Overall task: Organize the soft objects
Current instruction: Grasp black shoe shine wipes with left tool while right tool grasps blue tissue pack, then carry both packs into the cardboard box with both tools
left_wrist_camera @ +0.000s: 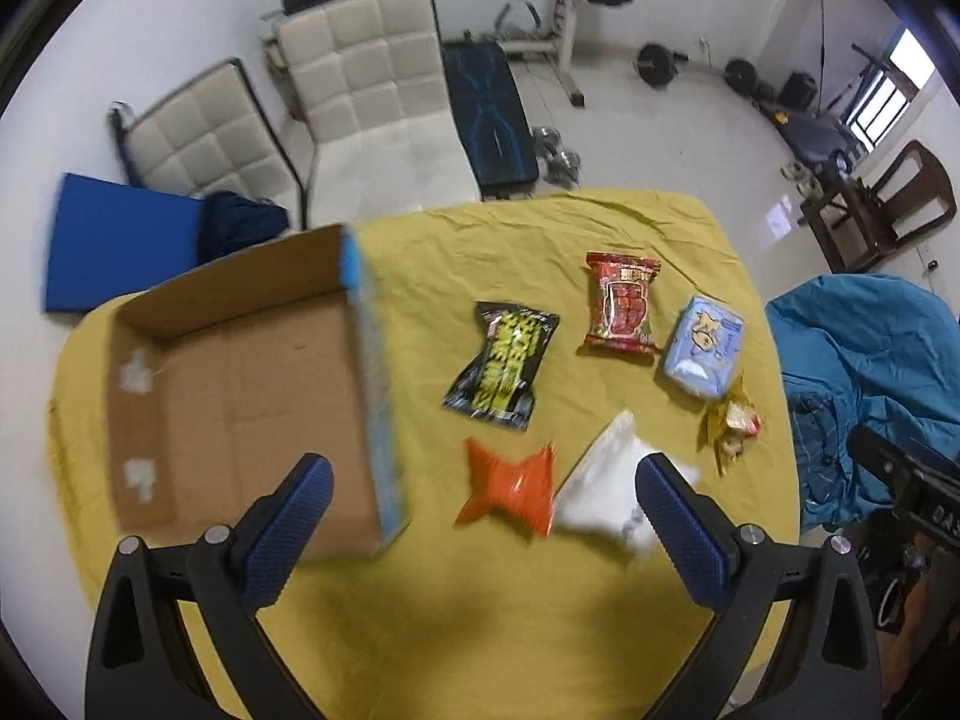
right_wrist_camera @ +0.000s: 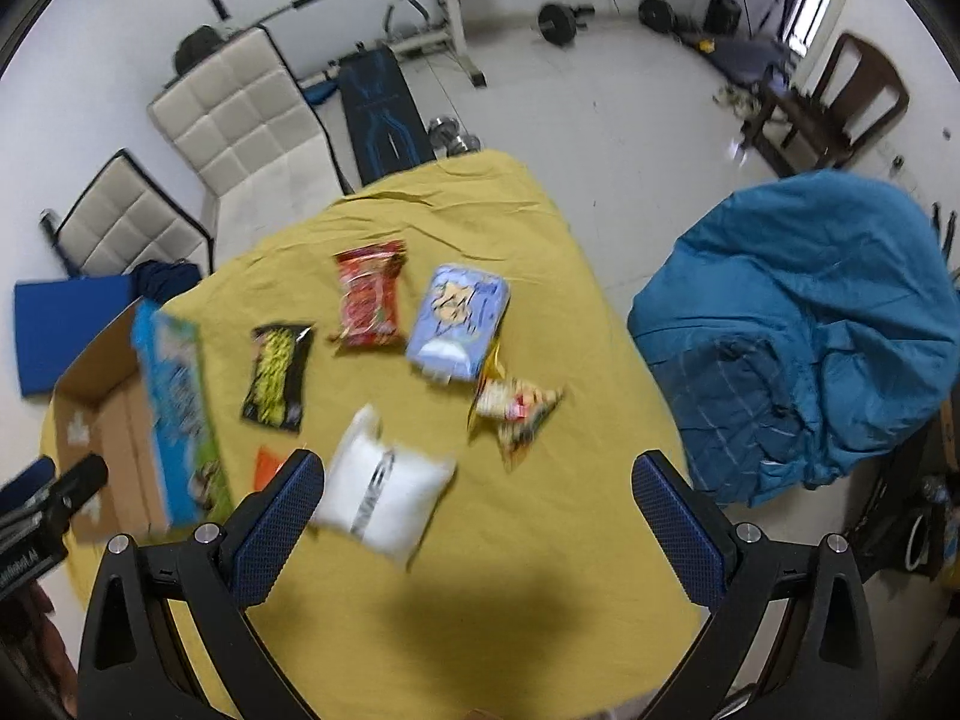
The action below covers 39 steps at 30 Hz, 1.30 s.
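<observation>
Several soft packs lie on a yellow-covered table [left_wrist_camera: 480, 600]: a black-and-yellow pack [left_wrist_camera: 501, 366], a red pack [left_wrist_camera: 623, 312], a pale blue pack [left_wrist_camera: 705, 345], a small yellow snack pack [left_wrist_camera: 732, 423], an orange pack [left_wrist_camera: 510, 489] and a white pouch [left_wrist_camera: 606, 489]. An open, empty cardboard box [left_wrist_camera: 240, 384] stands on the left. My left gripper [left_wrist_camera: 483, 516] is open above the table, near the orange pack. My right gripper [right_wrist_camera: 477, 510] is open above the white pouch [right_wrist_camera: 384, 495]. The box [right_wrist_camera: 120, 420] shows at the left in the right wrist view.
White padded chairs [left_wrist_camera: 360, 90], a weight bench [left_wrist_camera: 492, 114] and barbells stand beyond the table. A blue mat [left_wrist_camera: 120, 240] lies at the left. A teal cloth-covered heap [right_wrist_camera: 810, 330] sits right of the table, and a brown chair [right_wrist_camera: 840, 102] stands behind it.
</observation>
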### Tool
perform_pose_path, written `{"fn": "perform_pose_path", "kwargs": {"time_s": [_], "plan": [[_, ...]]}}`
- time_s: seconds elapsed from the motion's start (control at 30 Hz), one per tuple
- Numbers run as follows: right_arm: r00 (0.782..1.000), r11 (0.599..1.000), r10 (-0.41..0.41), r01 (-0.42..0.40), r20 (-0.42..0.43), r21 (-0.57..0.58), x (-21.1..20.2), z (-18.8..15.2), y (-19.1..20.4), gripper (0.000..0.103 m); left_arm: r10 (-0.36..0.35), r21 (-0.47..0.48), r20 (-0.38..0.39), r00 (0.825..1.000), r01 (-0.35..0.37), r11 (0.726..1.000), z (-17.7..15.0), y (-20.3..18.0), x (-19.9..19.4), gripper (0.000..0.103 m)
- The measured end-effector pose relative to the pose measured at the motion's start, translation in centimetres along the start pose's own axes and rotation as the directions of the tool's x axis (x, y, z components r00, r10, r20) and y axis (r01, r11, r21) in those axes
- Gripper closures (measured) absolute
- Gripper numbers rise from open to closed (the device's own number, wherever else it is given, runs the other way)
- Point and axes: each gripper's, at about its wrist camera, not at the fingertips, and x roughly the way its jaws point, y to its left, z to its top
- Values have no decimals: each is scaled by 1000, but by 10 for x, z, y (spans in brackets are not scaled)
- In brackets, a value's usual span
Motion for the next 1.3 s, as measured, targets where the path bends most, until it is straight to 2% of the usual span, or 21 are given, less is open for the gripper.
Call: {"fn": "perform_pose_path", "kwargs": {"time_s": [0.13, 0.23, 0.4, 0.53, 0.6, 0.67, 0.7, 0.73, 0.77, 0.83, 0.9, 1.03, 1.17, 1.3], "plan": [[996, 999, 9, -6, -92, 35, 81, 48, -3, 0, -2, 21, -96, 995, 4, 1000, 37, -10, 76, 1], [984, 998, 27, -16, -174, 65, 138, 71, -3, 0, 7, 21, -184, 983, -3, 1000, 51, -13, 128, 1], [957, 991, 65, -29, -282, 128, 209, 82, -5, 0, 34, 24, -288, 957, -29, 999, 62, -9, 195, 1], [944, 981, 124, -69, -306, 184, 237, 85, -7, 0, 54, 59, -359, 932, -35, 998, 61, -10, 235, 2], [938, 977, 139, -76, -318, 201, 244, 82, -5, 0, 37, 51, -382, 923, -19, 998, 59, -10, 247, 13], [932, 975, 147, -80, -332, 207, 252, 80, 0, 0, 7, 34, -402, 915, 7, 999, 56, -9, 256, 30], [931, 977, 136, -70, -337, 201, 257, 79, 3, 1, -3, 24, -408, 913, 14, 1000, 54, -9, 257, 32], [931, 979, 122, -56, -345, 195, 259, 79, 3, 7, -14, 17, -406, 914, 22, 1000, 53, -9, 258, 36], [929, 980, 114, -46, -353, 193, 261, 79, 5, 20, -27, 6, -399, 917, 32, 999, 51, -8, 257, 40], [922, 983, 99, -31, -374, 182, 265, 77, 5, 35, -64, -43, -392, 918, 52, 998, 46, -4, 252, 46], [921, 983, 103, -37, -375, 179, 264, 77, 4, 36, -97, -70, -393, 915, 76, 995, 41, -2, 250, 47], [916, 987, 84, -21, -392, 161, 271, 81, 8, 36, -66, -53, -379, 923, 50, 997, 36, -5, 254, 45], [914, 989, 47, 13, -404, 146, 277, 86, 9, 37, -28, -22, -359, 933, 22, 1000, 36, -18, 269, 47], [920, 993, 3, 42, -391, 106, 278, 86, 17, 46, -23, -25, -335, 942, 16, 1000, 31, -24, 270, 51]]}}
